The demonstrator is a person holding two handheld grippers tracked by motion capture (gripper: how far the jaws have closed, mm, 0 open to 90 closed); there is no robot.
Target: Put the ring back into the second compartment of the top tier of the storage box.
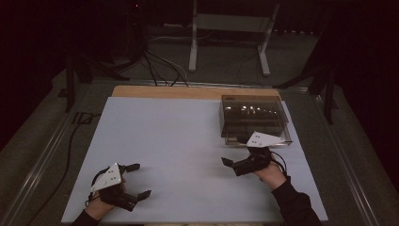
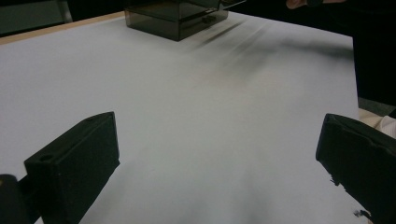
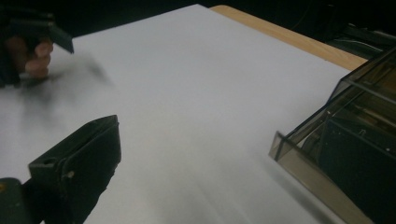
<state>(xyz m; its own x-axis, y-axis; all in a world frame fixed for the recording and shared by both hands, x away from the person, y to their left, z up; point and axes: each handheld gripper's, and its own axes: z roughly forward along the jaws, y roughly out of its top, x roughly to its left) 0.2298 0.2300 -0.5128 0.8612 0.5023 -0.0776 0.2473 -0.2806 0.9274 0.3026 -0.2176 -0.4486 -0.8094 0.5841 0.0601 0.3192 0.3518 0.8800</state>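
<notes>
High view: smoked clear box, drawer ajar, contents unclear

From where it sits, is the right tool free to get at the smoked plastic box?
Probably yes: the right tool sits open right beside the smoked plastic box, with bare white sheet between them.

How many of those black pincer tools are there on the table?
2. The left gripper is at the near left of the white table cover; the right gripper is at the near right, beside the smoky plastic box.
</notes>
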